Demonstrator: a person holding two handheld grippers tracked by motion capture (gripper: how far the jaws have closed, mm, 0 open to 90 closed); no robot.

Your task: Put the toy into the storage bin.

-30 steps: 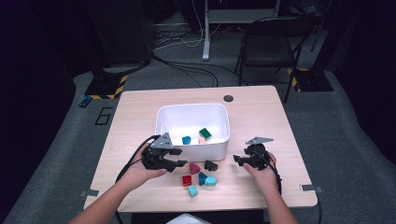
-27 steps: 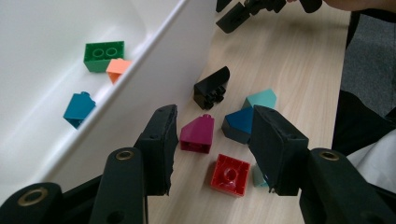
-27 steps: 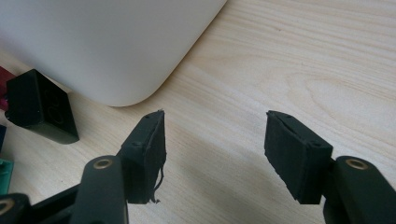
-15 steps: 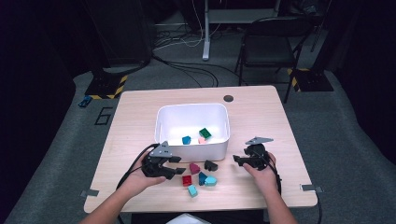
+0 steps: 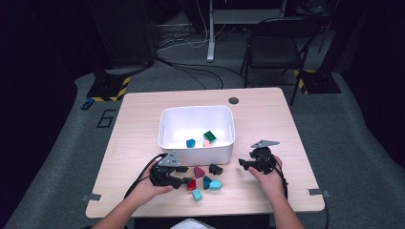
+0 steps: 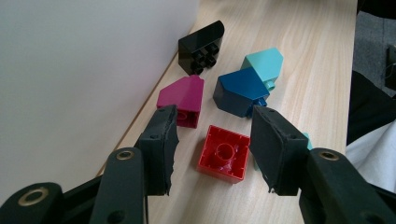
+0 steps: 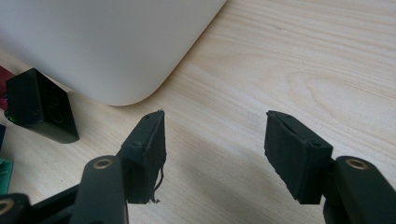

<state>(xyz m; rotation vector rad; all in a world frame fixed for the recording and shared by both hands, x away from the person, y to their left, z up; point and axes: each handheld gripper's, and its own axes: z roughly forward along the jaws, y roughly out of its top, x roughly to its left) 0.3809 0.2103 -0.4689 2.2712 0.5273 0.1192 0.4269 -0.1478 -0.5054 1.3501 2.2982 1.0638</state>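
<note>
Wooden table (image 5: 143, 124), item: red brick (image 6: 223, 153), lying stud-side down at 12 o'clock between your left gripper (image 6: 215, 140)'s half-open, empty jaws. Light, rigid, slick plastic; you should have pinched its flat sides.

One bin (image 5: 197, 143), nine blocks (image 5: 191, 184), two grippers (image 5: 184, 175).

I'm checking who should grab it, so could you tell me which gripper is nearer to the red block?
Left. The left gripper hangs right over the red block, jaws open on either side. The right gripper waits off to the block's right, past the black block.
</note>
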